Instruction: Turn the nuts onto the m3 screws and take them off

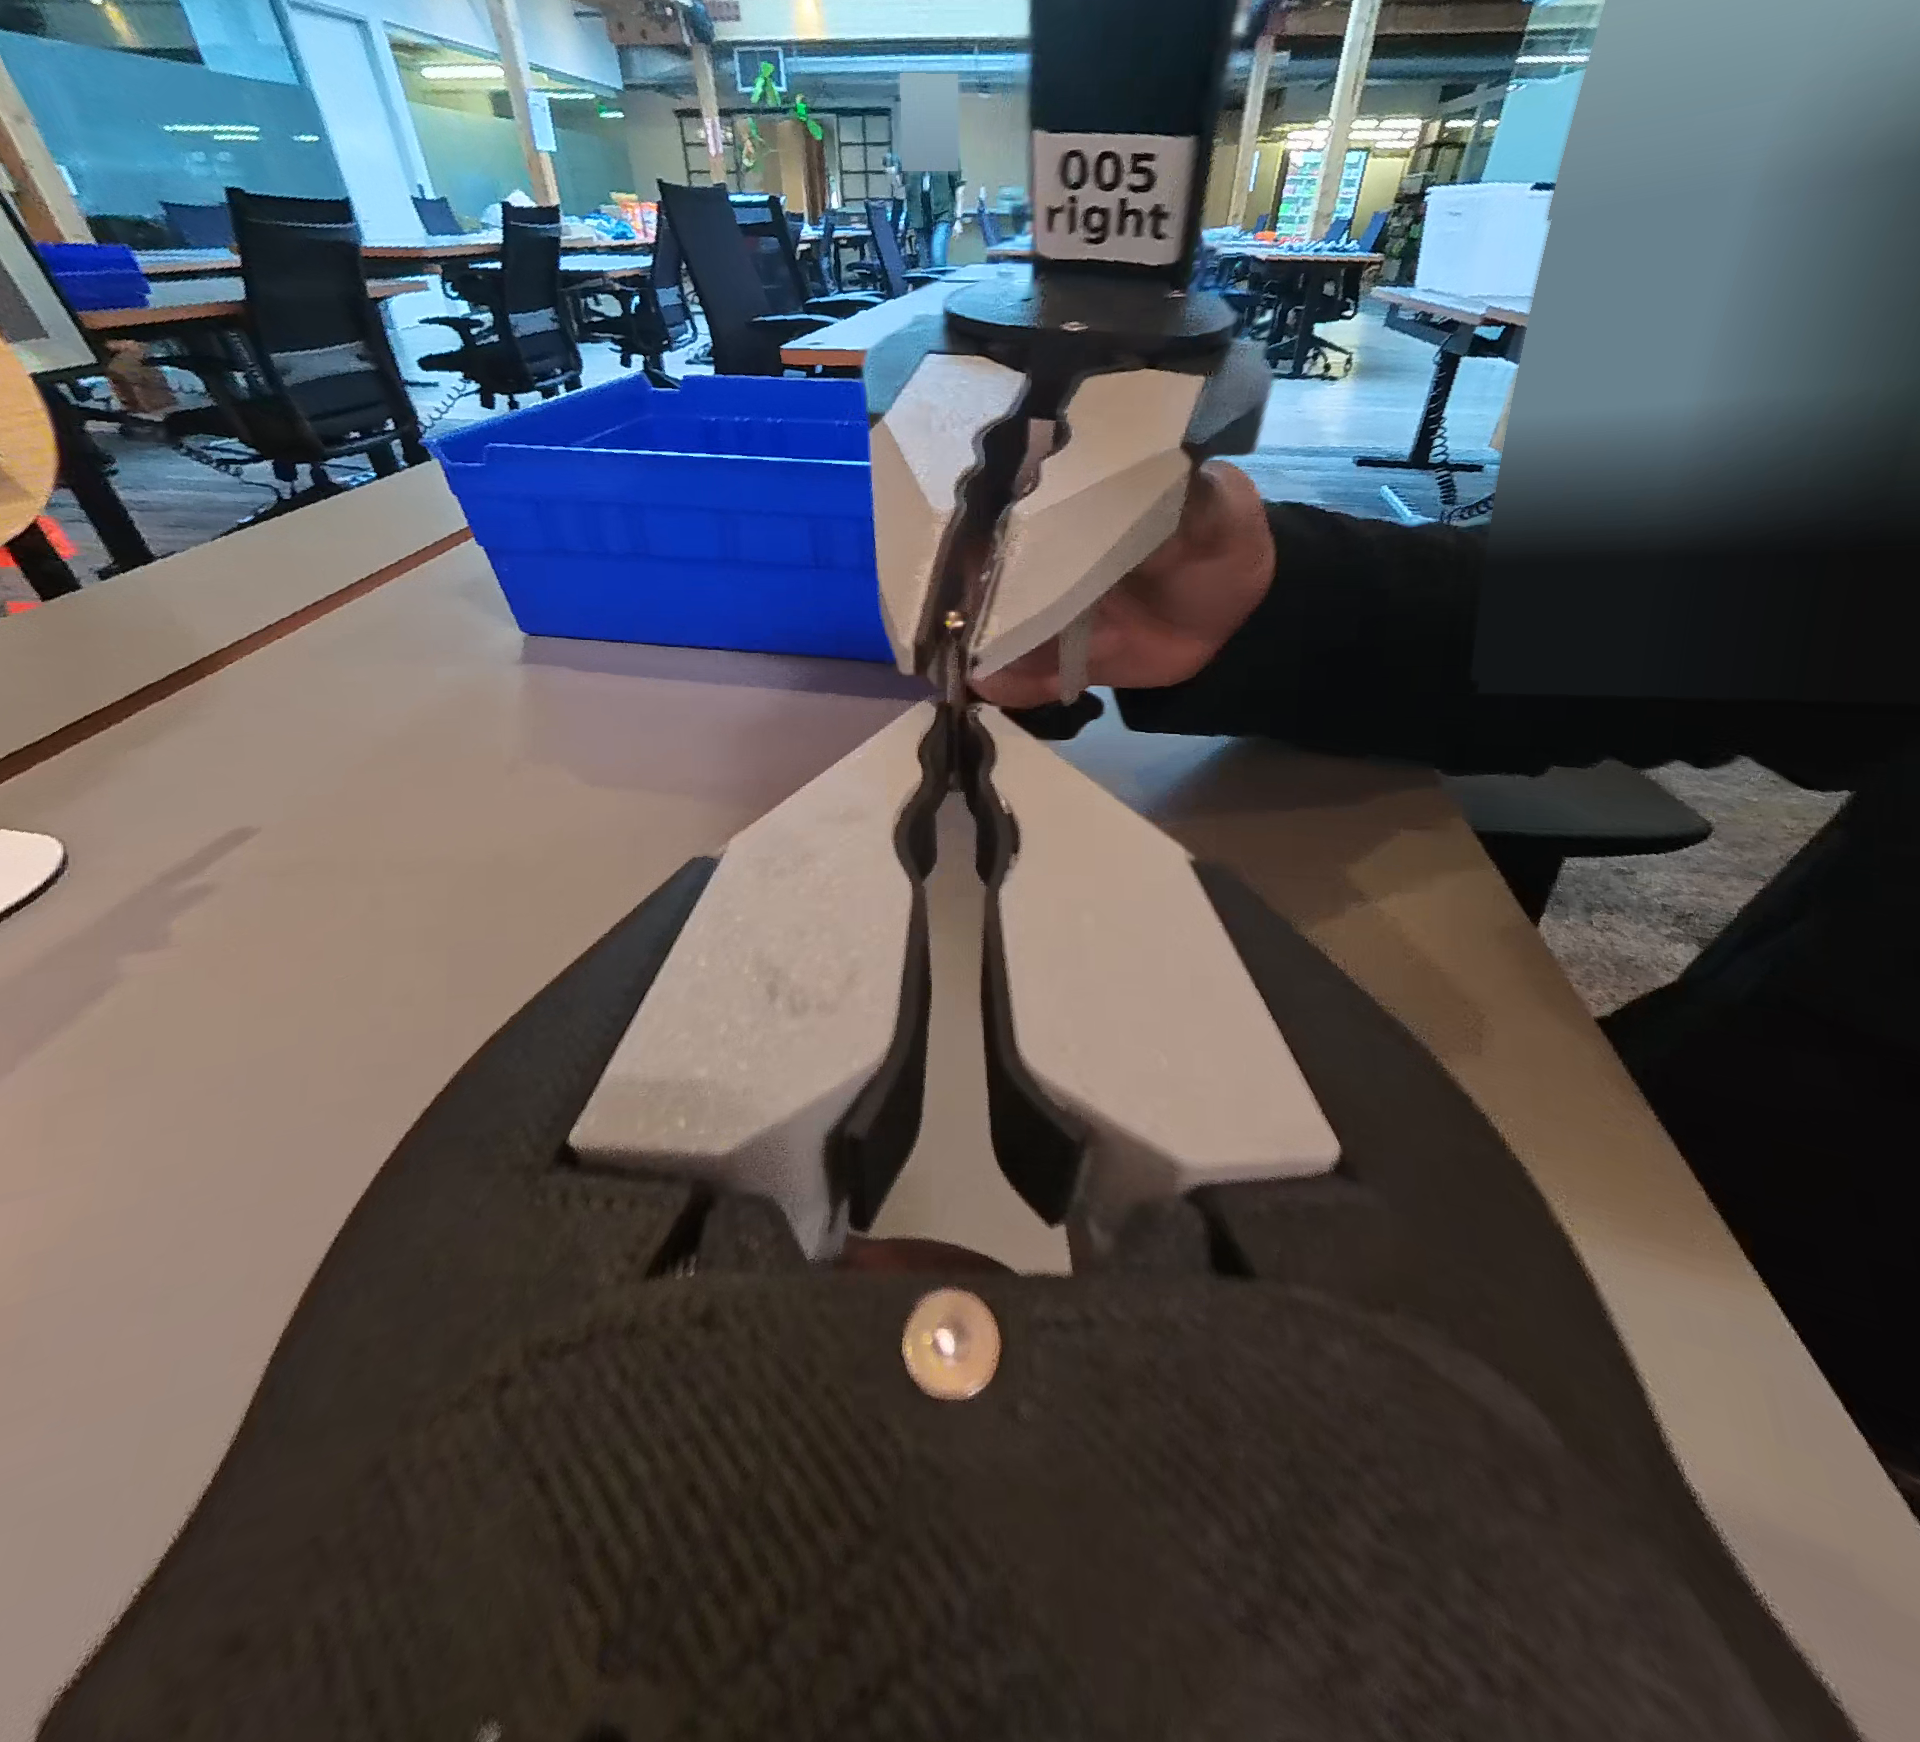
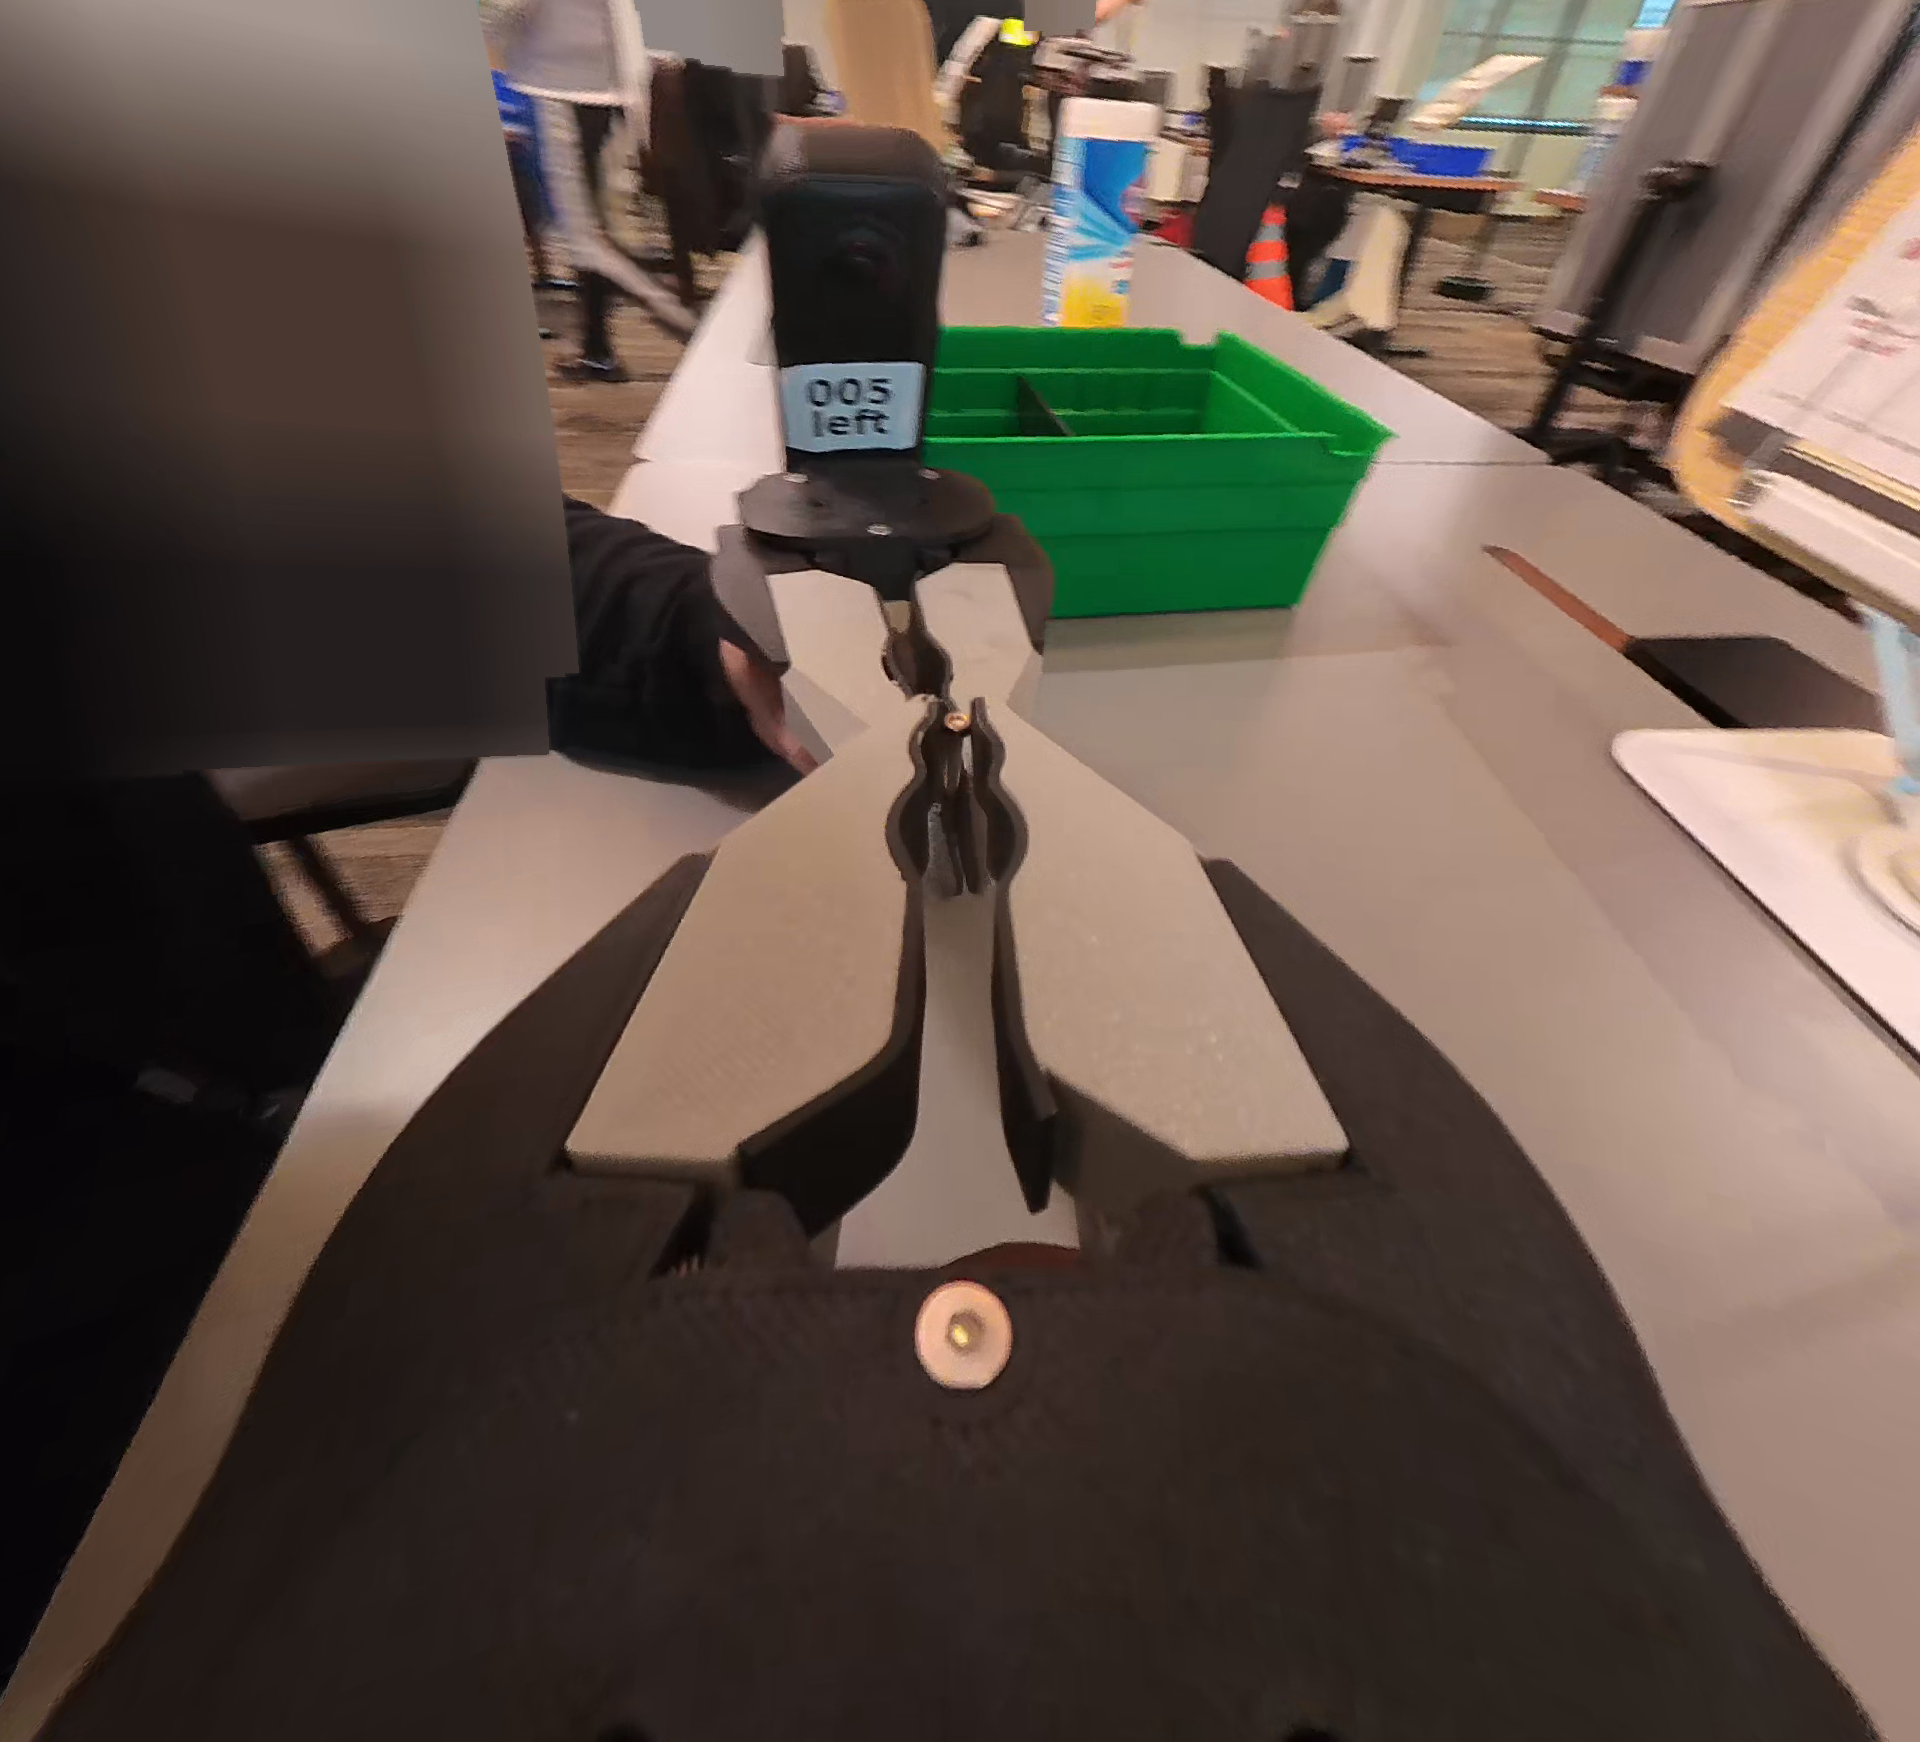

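Both grippers meet tip to tip above the grey table (image 1: 312,757). My left gripper (image 1: 952,724) is shut on a thin metal screw (image 1: 954,679) that points away into the right gripper's tips. My right gripper (image 2: 952,728) is shut on a small brass-coloured nut (image 2: 954,720); the nut also shows in the left wrist view (image 1: 951,620) at the far end of the screw. The right gripper (image 1: 951,653) faces the left wrist camera, and the left gripper (image 2: 920,682) faces the right wrist camera. The screw's threads are too small to make out.
A blue bin (image 1: 665,529) stands behind the right gripper. A green divided bin (image 2: 1143,487) stands behind the left gripper, with a wipes canister (image 2: 1096,217) beyond it. A white base (image 2: 1766,809) lies at the right. A hand (image 1: 1195,591) grips the right gripper.
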`<state>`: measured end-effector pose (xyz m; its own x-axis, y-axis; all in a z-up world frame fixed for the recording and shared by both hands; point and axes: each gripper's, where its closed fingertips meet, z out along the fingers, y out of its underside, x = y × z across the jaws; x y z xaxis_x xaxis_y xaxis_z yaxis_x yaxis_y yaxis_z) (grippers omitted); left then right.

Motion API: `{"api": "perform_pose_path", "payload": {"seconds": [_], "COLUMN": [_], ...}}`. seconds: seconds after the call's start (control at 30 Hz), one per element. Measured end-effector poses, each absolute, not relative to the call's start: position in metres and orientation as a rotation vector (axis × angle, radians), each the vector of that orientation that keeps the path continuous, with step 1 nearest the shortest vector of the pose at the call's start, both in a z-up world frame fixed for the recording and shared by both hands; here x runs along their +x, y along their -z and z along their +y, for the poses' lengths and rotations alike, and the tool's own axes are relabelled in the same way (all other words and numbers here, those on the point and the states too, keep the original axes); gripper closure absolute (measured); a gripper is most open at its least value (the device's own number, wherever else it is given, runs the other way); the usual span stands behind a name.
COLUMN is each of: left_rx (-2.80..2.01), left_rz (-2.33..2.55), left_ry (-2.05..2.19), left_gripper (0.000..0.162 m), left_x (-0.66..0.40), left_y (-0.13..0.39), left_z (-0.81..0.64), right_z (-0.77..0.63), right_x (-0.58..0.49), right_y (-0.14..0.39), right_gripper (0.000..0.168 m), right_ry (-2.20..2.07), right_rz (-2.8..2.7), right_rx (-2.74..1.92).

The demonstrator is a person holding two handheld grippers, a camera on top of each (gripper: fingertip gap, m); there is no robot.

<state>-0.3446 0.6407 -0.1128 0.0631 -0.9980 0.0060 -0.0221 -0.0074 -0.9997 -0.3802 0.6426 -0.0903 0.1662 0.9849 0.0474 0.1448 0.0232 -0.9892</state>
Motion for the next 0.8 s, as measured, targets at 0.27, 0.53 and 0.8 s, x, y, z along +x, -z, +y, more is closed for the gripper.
{"api": "perform_pose_path", "payload": {"seconds": [0.27, 0.53, 0.8], "left_rx": [-1.33, -1.372, -1.405], "left_rz": [1.135, 1.107, 1.099], "left_ry": [1.093, 1.049, 1.019], "left_gripper": [0.162, 0.162, 0.162], "left_x": [-0.341, -0.339, -0.339], "left_y": [0.12, 0.125, 0.128], "left_z": [0.65, 0.655, 0.659], "right_z": [0.654, 0.662, 0.667], "right_x": [-0.374, -0.37, -0.368], "right_y": [0.097, 0.102, 0.105], "right_gripper": [0.167, 0.166, 0.167], "right_ry": [-0.782, -0.566, -0.476], "right_rz": [-1.006, -0.8, -0.657], "right_rx": [-1.468, -1.56, -1.589]}}
